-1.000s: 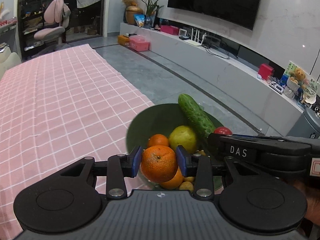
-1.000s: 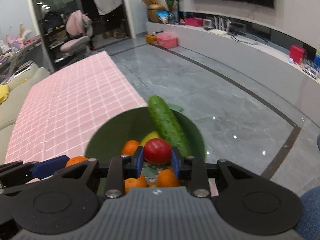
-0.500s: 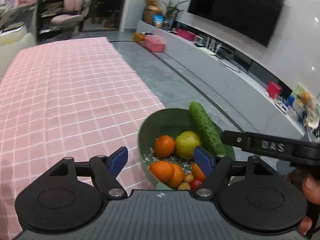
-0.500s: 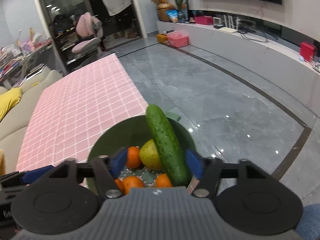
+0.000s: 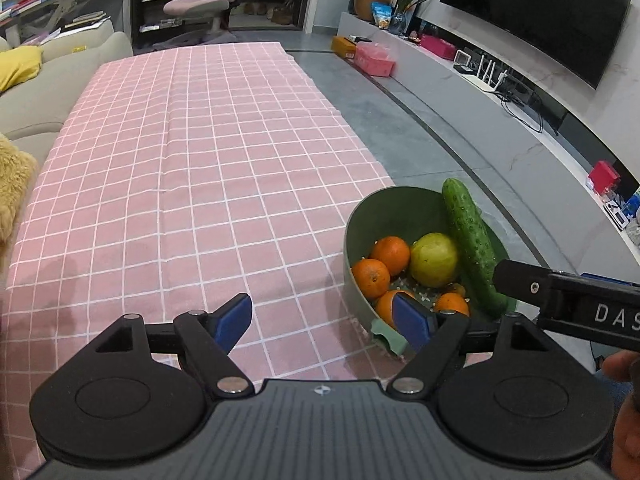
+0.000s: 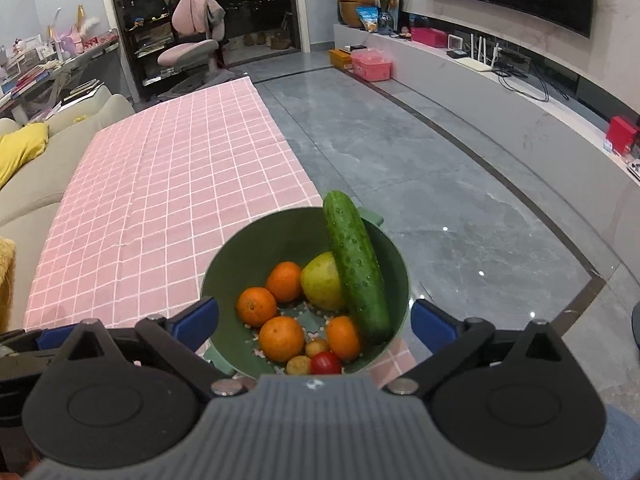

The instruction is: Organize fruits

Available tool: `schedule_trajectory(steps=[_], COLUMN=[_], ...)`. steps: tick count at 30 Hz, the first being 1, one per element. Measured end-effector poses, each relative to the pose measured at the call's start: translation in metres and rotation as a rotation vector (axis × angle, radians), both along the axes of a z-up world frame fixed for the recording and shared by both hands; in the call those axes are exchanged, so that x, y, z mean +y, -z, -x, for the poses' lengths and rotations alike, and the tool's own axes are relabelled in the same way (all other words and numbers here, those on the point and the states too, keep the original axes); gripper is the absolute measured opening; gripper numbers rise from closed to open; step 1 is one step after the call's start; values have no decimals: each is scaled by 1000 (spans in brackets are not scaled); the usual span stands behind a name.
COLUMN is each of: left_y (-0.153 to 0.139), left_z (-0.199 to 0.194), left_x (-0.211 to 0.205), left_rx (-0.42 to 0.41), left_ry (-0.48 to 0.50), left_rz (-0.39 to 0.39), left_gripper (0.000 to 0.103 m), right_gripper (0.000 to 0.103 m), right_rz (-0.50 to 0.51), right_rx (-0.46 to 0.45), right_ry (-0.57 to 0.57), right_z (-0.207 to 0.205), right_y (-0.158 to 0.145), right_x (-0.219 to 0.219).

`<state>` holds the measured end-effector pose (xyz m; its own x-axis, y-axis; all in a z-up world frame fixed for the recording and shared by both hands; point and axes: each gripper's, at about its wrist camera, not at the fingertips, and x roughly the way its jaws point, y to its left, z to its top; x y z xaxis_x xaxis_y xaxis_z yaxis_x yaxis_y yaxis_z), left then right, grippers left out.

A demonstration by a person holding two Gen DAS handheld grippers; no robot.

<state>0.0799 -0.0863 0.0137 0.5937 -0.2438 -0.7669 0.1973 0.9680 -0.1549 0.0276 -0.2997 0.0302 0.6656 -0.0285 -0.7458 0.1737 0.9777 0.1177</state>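
A green bowl (image 6: 248, 248) stands at the near right corner of the pink checked tablecloth (image 5: 200, 140). It holds several oranges (image 6: 281, 338), a yellow-green pear (image 6: 322, 284), a long cucumber (image 6: 356, 264) leaning on the rim, a small red tomato (image 6: 325, 363) and small brown fruits (image 6: 298, 365). The bowl also shows in the left wrist view (image 5: 360, 216). My left gripper (image 5: 324, 322) is open and empty, above the cloth just left of the bowl. My right gripper (image 6: 314, 320) is open and empty, raised over the bowl's near side.
A beige sofa (image 5: 52, 92) with a yellow cushion (image 6: 20, 152) runs along the table's left side. The table's right edge drops to grey floor (image 6: 440, 200). A low TV bench (image 6: 520, 92) lines the far wall. A pink chair (image 6: 196, 40) stands beyond the table.
Both grippers opened: the left let go of an orange and the right of the red tomato, which now lie in the bowl. Both grippers rose and drew back; the left shifted left.
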Motion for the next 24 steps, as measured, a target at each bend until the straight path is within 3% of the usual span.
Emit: schedule_trajectory(steps=[24], left_y=[-10], left_z=[11], left_x=[-18], left_rx=[-55], left_ry=[33], left_rz=[-71], left_gripper=[93], right_gripper=[99], right_rz=[7], right_rx=[53], right_ry=[43], right_z=[8], right_y=[1], right_x=[-18])
